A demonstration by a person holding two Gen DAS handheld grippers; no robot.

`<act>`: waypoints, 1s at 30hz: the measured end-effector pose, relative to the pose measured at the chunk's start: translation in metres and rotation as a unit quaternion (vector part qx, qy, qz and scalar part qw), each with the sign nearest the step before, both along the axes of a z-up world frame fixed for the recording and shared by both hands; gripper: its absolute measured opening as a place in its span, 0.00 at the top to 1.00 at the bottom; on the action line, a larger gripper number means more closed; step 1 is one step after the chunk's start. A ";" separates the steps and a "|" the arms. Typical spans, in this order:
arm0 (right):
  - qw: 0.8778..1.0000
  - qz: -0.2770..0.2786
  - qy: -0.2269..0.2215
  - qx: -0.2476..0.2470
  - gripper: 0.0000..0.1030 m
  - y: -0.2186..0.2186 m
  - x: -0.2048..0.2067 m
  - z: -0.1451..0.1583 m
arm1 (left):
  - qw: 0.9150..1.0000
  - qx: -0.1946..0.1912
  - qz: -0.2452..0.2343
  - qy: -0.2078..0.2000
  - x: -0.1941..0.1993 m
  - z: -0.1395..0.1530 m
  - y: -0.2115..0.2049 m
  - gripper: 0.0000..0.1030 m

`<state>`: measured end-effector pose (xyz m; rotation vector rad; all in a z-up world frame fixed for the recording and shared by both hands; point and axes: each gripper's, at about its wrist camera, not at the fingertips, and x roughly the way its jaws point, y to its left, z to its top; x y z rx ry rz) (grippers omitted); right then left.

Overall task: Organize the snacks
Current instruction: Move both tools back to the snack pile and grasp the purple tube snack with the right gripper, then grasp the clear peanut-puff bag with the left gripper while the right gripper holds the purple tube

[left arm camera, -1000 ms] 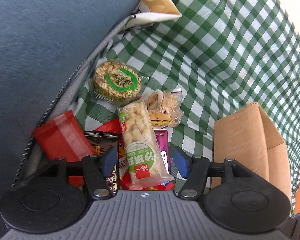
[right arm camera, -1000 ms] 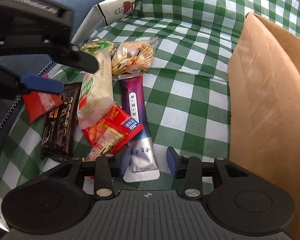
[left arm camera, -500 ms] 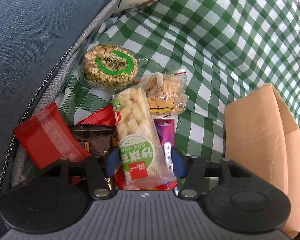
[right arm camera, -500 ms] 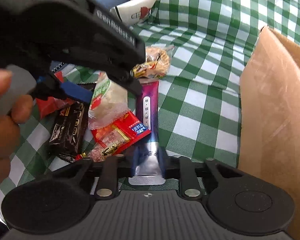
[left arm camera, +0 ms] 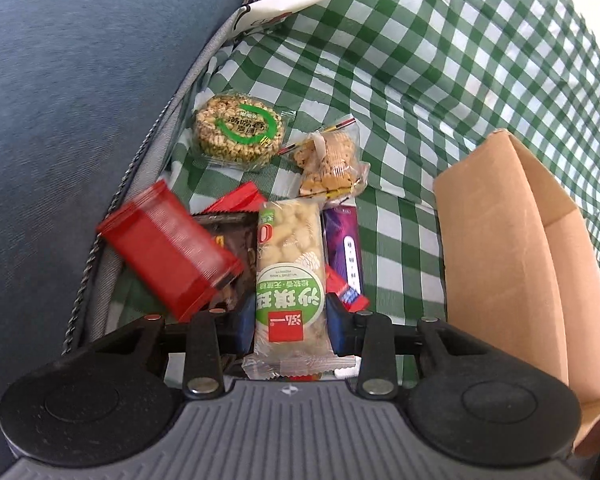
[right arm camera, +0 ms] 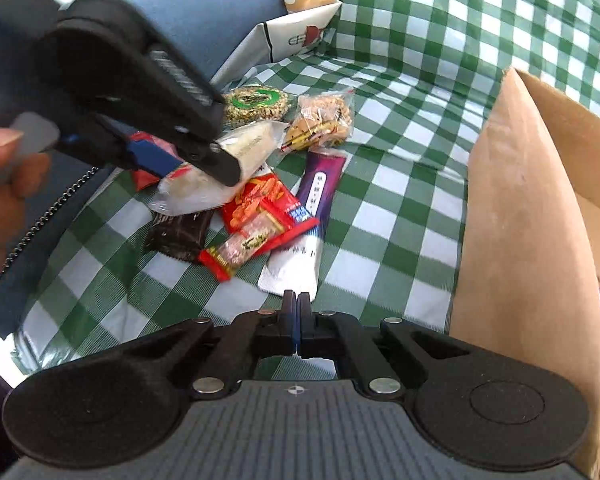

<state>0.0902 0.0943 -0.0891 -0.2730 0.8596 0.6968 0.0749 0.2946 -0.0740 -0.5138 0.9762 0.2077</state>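
Left wrist cam: the left claw [left arm camera: 290,330] is clamped on the green-and-white puffed snack bar [left arm camera: 290,280], blue pads pressing both sides of its label end. Under and around it sits the rest of the pile on the green checkered cloth [left arm camera: 440,60]: a red packet [left arm camera: 168,248] to the left, a dark chocolate bar [left arm camera: 236,248] partly under that, a purple stick pack [left arm camera: 344,248] just right of the bar. Further out there's a round grain cake [left arm camera: 238,132] with a green ring label and a clear bag of small cookies [left arm camera: 332,164] beside it. The cardboard box [left arm camera: 508,260] stands open to the right, apart from the pile. A blue denim cushion [left arm camera: 80,80] fills the left side.

Right wrist cam: the right claw [right arm camera: 298,320] is pinched fully together with nothing in it, tips just short of the silver end of the purple stick pack [right arm camera: 304,224]. A red-orange snack wrapper [right arm camera: 260,220] lies partly over that pack. The left claw [right arm camera: 188,156] shows at upper left, gripping the snack bar [right arm camera: 224,164] lifted off the cloth, above the chocolate bar [right arm camera: 180,234]. Box wall [right arm camera: 520,240] is on the right.
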 end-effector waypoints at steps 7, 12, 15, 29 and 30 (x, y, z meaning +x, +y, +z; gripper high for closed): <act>0.999 -0.018 0.002 0.029 0.82 0.005 0.017 -0.005 | 0.999 0.008 -0.012 0.029 0.000 -0.009 0.002 0.60; 1.000 -0.024 0.007 0.018 0.63 0.020 0.035 -0.023 | 0.999 0.017 -0.020 0.037 0.007 -0.014 0.000 0.55; 0.999 -0.031 0.003 0.014 0.46 0.027 0.042 -0.029 | 0.998 0.034 -0.027 0.037 0.011 -0.014 -0.001 0.49; 0.999 0.008 -0.036 -0.005 0.84 0.023 0.023 -0.019 | 0.997 0.053 -0.036 0.039 0.012 -0.017 -0.009 0.44; 0.999 0.010 -0.037 -0.009 0.84 0.020 0.018 -0.016 | 0.997 0.054 -0.037 0.039 0.011 -0.017 -0.009 0.44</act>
